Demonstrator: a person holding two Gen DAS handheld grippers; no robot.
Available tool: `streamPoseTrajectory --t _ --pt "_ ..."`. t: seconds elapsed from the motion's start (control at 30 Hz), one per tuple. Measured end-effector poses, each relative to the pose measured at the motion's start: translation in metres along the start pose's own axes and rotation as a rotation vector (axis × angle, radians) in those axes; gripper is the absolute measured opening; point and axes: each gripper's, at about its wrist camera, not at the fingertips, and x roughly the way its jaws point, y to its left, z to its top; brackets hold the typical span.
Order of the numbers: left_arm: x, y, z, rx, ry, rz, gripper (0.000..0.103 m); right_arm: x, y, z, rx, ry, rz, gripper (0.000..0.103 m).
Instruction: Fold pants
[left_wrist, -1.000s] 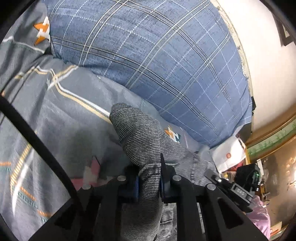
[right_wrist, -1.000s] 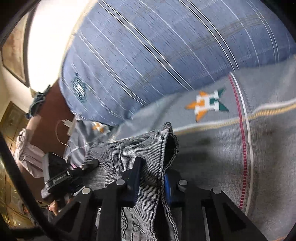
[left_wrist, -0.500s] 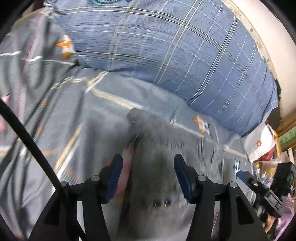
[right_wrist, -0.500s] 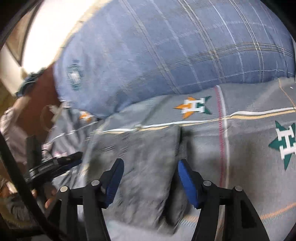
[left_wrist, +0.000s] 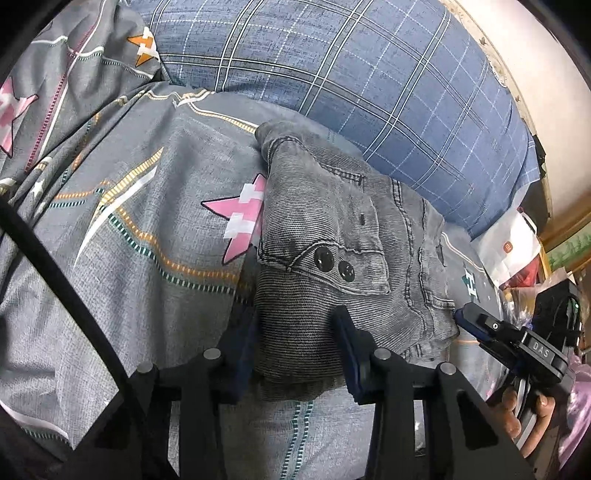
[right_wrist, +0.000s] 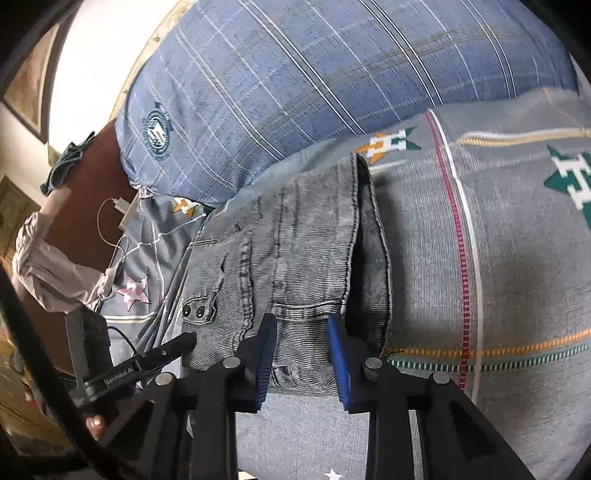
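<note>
On the bed, left wrist view first: the left gripper (left_wrist: 297, 343) has its fingers spread, straddling the near edge of the folded grey pants (left_wrist: 332, 254) without pinching them. A second ago it was clamped on a raised bunch of that cloth; now the pants lie flat on the grey star-print bedsheet (left_wrist: 129, 221), right up against the blue checked pillow (left_wrist: 369, 85). Two dark buttons show on a flap. At the right edge the right gripper (left_wrist: 480, 321) comes in, with "DAS" readable on its body; its far tip is hidden behind the cloth. A white bag (left_wrist: 509, 247) carries an orange logo, too small to read.

Over to the right wrist view: the right gripper (right_wrist: 301, 354) is also spread wide over the pants' (right_wrist: 295, 240) near hem, having let go since a second ago. The left gripper (right_wrist: 184, 339) pokes in at the left, its lettering too blurred to read surely. The pillow (right_wrist: 332, 74) bears a round crest, illegible.
</note>
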Motion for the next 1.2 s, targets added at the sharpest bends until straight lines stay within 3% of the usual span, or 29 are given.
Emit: streamPoseTrajectory --t 0.17,0.33,0.53,0.57,0.6,0.63,0.7,0.77,0.87,1.0,1.13,1.2 --pt "-0.001 0.001 0.0 -0.026 -0.003 -0.018 0.042 0.013 -0.011 -0.001 0.046 0.032 -0.011 0.03" --pt "-0.006 0.012 0.001 -0.087 0.003 -0.07 0.042 -0.002 -0.019 0.002 0.097 -0.006 0.063 0.033" --pt "-0.004 0.005 -0.002 -0.059 0.002 -0.043 0.042 0.01 -0.016 0.002 0.077 0.022 0.03 0.035" --pt "-0.003 0.004 -0.002 -0.053 0.0 -0.037 0.042 0.011 -0.013 0.002 0.071 0.024 0.034 0.032" --pt "-0.002 0.003 -0.002 -0.048 -0.003 -0.03 0.042 0.011 -0.011 0.002 0.059 0.02 0.027 0.018" --pt "-0.001 0.001 -0.002 -0.032 -0.007 -0.016 0.042 0.009 -0.008 0.002 0.048 0.007 0.012 0.013" --pt "-0.005 -0.006 -0.003 0.009 -0.04 0.015 0.028 -0.001 -0.001 0.002 0.023 -0.019 0.022 0.013" --pt "-0.015 -0.015 -0.005 0.055 -0.089 0.033 0.026 -0.015 0.009 0.003 -0.001 -0.054 0.036 0.012" --pt "-0.013 -0.028 -0.01 0.129 -0.087 0.075 0.025 -0.028 0.024 -0.001 -0.066 -0.076 -0.037 0.012" --pt "0.008 -0.035 -0.017 0.223 -0.06 0.191 0.025 0.016 0.012 -0.012 -0.083 0.049 -0.225 0.012" --pt "0.013 -0.046 -0.024 0.312 -0.092 0.278 0.031 0.029 0.014 -0.014 -0.097 0.07 -0.266 0.011" --pt "0.011 -0.043 -0.022 0.296 -0.092 0.263 0.032 0.03 0.012 -0.014 -0.089 0.07 -0.254 0.012"
